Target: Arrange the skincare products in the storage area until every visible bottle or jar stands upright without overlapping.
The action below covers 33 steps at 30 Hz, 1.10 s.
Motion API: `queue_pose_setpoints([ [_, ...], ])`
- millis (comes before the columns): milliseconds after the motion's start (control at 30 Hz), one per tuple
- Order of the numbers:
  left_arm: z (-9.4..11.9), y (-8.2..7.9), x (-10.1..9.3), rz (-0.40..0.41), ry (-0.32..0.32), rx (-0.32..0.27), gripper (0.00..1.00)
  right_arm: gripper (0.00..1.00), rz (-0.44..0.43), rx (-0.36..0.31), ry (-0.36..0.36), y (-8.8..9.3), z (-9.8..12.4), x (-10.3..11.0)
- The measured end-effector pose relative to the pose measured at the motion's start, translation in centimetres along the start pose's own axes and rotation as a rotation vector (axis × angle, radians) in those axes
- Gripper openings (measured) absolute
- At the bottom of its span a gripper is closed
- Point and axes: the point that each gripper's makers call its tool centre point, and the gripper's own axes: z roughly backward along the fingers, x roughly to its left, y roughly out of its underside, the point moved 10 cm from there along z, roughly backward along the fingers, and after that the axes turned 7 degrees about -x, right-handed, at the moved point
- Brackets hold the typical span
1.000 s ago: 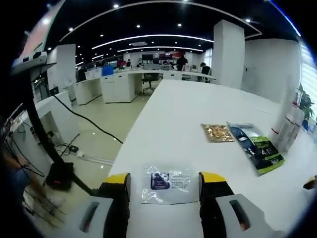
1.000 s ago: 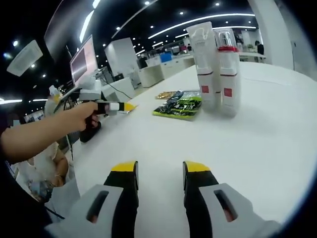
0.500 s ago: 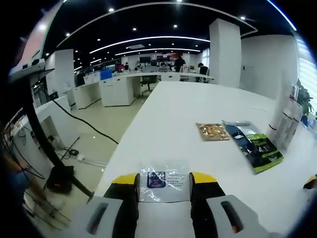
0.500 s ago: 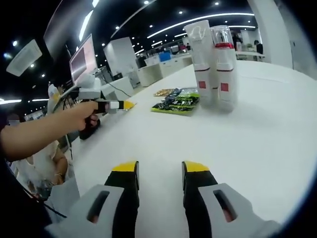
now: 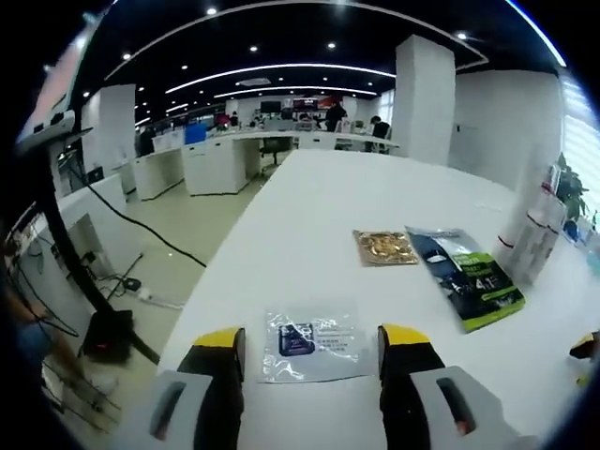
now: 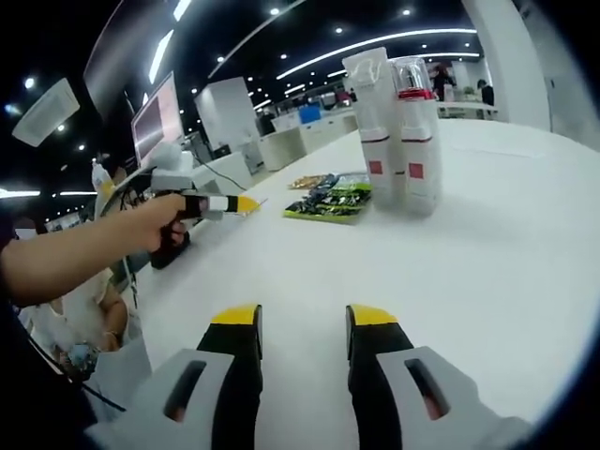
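Both tongs, left tongs (image 5: 311, 339) and right tongs (image 6: 302, 321), gape empty; a careless reach could topple the upright bottles (image 6: 398, 131) standing touching on the worktop (image 6: 487, 244).

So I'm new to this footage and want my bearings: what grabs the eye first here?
In the right gripper view, two tall white bottles with red bands stand upright, close together on the white table. In the left gripper view, a clear sachet lies flat between the open jaws of the left tool, with a gold packet and a green-and-black packet flat farther along.
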Motion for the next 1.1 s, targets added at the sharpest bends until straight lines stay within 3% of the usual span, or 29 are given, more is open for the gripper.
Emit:
queue_pose_setpoints([
  [33, -0.1, -0.2, 0.0, 0.043, -0.003, -0.03, 0.53, 0.34, 0.004, 0.004, 0.002, 0.0, 0.1, 0.0],
  [133, 0.2, -0.1, 0.0, 0.041, -0.004, -0.032, 0.5, 0.34, -0.001, 0.003, 0.003, 0.1, 0.2, -0.1],
  [200, 0.4, 0.1, 0.0, 0.051, -0.006, -0.015, 0.42, 0.34, 0.0, 0.002, 0.007, 0.1, 0.3, -0.2],
  [300, -0.3, 0.3, 0.0, 0.045, 0.0, -0.013, 0.41, 0.34, -0.003, 0.001, 0.009, 0.2, 0.4, -0.2],
  [533, -1.2, -0.7, 0.6, 0.041, 0.02, 0.051, 0.41, 0.34, 0.0, 0.002, 0.009, 0.3, 0.4, -0.1],
  [633, -1.2, -1.5, 1.1, 0.056, 0.051, 0.075, 0.2, 0.34, -0.001, -0.003, 0.011, 0.2, 0.4, -0.2],
  [700, -1.3, -1.8, 1.3, 0.038, 0.052, 0.087, 0.24, 0.34, -0.006, -0.006, 0.012, 0.2, 0.5, -0.2],
  [800, -1.0, -2.1, 1.4, 0.074, 0.079, 0.102, 0.38, 0.34, -0.006, -0.01, 0.013, 0.2, 0.5, -0.3],
  [867, -0.7, -2.8, 1.4, 0.03, 0.12, 0.08, 0.4, 0.34, -0.009, -0.011, 0.013, 0.2, 0.5, -0.3],
  [900, -0.7, -3.4, 1.5, 0.018, 0.15, 0.103, 0.4, 0.34, -0.01, -0.014, 0.015, 0.2, 0.7, -0.4],
  [933, -0.6, -3.6, 1.5, 0.004, 0.167, 0.099, 0.43, 0.34, -0.011, -0.016, 0.015, 0.2, 0.7, -0.4],
  [967, -0.6, -4.5, 1.6, -0.017, 0.238, 0.114, 0.47, 0.34, -0.016, -0.015, 0.014, 0.3, 0.8, -0.4],
  [1033, -0.5, -5.3, 1.6, -0.036, 0.295, 0.138, 0.55, 0.34, -0.011, -0.012, 0.014, 0.4, 0.8, -0.4],
  [1067, -0.4, -6.0, 1.5, -0.145, 0.387, 0.162, 0.57, 0.34, -0.017, -0.012, 0.014, 0.5, 0.9, -0.6],
  [1100, -0.4, -6.5, 1.5, -0.244, 0.436, 0.17, 0.57, 0.34, -0.019, -0.013, 0.015, 0.5, 0.9, -0.6],
])
